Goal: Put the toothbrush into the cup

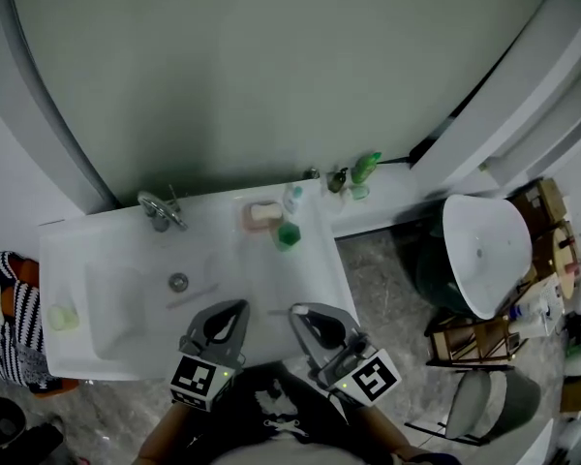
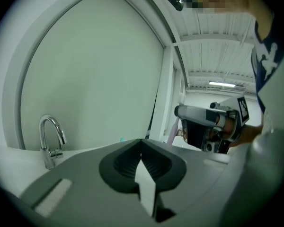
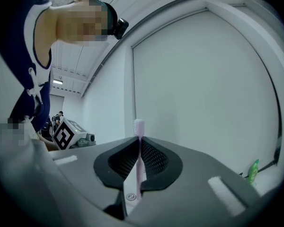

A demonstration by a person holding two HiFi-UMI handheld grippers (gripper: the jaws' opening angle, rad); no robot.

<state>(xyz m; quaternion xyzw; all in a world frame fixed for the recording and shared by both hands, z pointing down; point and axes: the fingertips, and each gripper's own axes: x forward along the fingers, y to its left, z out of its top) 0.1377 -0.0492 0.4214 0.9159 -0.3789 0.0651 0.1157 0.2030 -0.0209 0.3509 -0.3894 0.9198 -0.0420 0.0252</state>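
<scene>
Two grippers hang at six o'clock over the white sink surface (image 1: 68, 260). At nine o'clock a pale yellowish lump (image 1: 63, 316) is too blurred for us to name. We see the faucet (image 1: 160, 209) at eleven o'clock of our left gripper (image 1: 236, 308), which is closed and empty. A pink soap dish (image 1: 263, 215) sits just beside the green cup (image 1: 288, 234), at twelve o'clock of our right gripper (image 1: 300, 311), which clamps the pink toothbrush (image 3: 139, 148) upright. Small bottles (image 1: 353, 174) crowd one o'clock; their labels escape us.
</scene>
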